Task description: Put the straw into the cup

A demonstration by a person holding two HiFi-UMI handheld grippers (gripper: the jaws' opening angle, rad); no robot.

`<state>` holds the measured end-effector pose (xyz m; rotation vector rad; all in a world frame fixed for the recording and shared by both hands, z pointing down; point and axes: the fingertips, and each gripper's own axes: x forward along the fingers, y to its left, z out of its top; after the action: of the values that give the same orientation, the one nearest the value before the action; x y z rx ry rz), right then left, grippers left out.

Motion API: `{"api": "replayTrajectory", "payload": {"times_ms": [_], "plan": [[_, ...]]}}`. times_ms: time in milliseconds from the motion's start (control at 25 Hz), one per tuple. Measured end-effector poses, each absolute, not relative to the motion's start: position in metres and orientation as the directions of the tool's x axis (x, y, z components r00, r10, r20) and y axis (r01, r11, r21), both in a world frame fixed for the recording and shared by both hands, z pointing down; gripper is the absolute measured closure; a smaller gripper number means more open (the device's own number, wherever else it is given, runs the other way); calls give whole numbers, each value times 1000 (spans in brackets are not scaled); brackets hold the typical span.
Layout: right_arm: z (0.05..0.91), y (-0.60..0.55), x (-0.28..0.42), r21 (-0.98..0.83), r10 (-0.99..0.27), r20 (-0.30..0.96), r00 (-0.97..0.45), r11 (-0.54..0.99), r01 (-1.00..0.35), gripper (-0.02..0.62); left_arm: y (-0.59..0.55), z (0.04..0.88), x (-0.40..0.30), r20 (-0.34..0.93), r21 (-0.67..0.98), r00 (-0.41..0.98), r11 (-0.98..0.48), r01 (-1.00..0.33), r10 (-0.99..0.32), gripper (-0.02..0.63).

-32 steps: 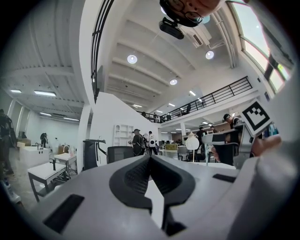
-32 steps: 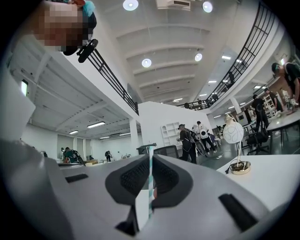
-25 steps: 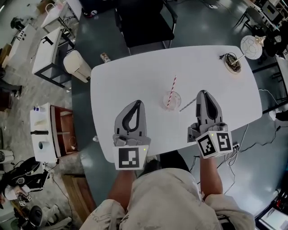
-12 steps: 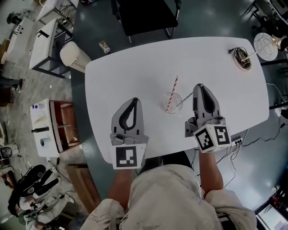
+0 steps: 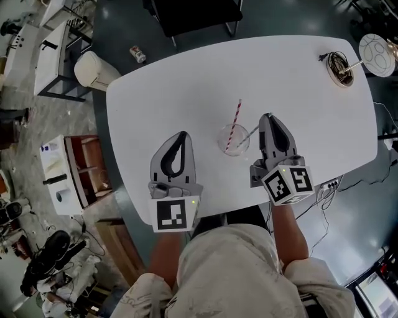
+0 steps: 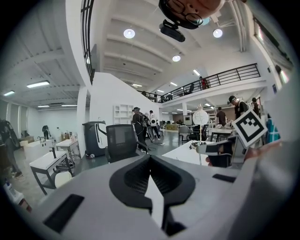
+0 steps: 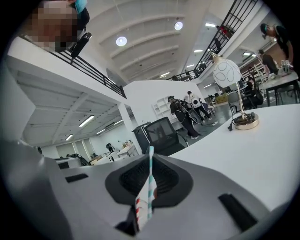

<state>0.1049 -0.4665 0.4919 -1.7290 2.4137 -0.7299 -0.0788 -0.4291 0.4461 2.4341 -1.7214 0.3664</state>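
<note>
A clear cup (image 5: 234, 140) stands mid-table on the white table (image 5: 186, 74), with a red-and-white straw (image 5: 236, 118) leaning upright in it. My right gripper (image 5: 267, 117) sits just right of the cup, shut on a teal-and-white striped straw (image 5: 250, 132) whose free end reaches the cup's right rim. In the right gripper view that straw (image 7: 150, 180) sticks up between the closed jaws of the gripper (image 7: 151, 155). My left gripper (image 5: 181, 135) hovers left of the cup, shut and empty; its own view shows the jaws of the gripper (image 6: 150, 157) meeting with nothing between.
A desk lamp with a round base (image 5: 341, 69) stands at the table's far right corner, lamp (image 7: 233, 75). A black chair (image 5: 193, 12) is beyond the far edge, chair (image 6: 119, 140). Shelving and small tables stand on the floor to the left.
Both grippers have sunk toward the table. The right one has carried the striped straw leftward, and its tip has come from beside the cup to the rim.
</note>
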Motion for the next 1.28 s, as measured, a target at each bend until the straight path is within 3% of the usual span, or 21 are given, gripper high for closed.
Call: {"api": "replayTrajectory", "payload": {"times_ms": [760, 1000, 1280], "plan": [[528, -466, 99, -464, -881, 254, -398, 250, -850, 574, -434, 461, -71, 310, -30, 309, -334, -942, -899, 603], [531, -464, 102, -482, -877, 259, -405, 246, -841, 506, -432, 458, -70, 299, -31, 311, -335, -942, -902, 603], [522, -463, 106, -475, -881, 247, -403, 252, -843, 495, -427, 451, -69, 287, -33, 311, -334, -942, -906, 603]]}}
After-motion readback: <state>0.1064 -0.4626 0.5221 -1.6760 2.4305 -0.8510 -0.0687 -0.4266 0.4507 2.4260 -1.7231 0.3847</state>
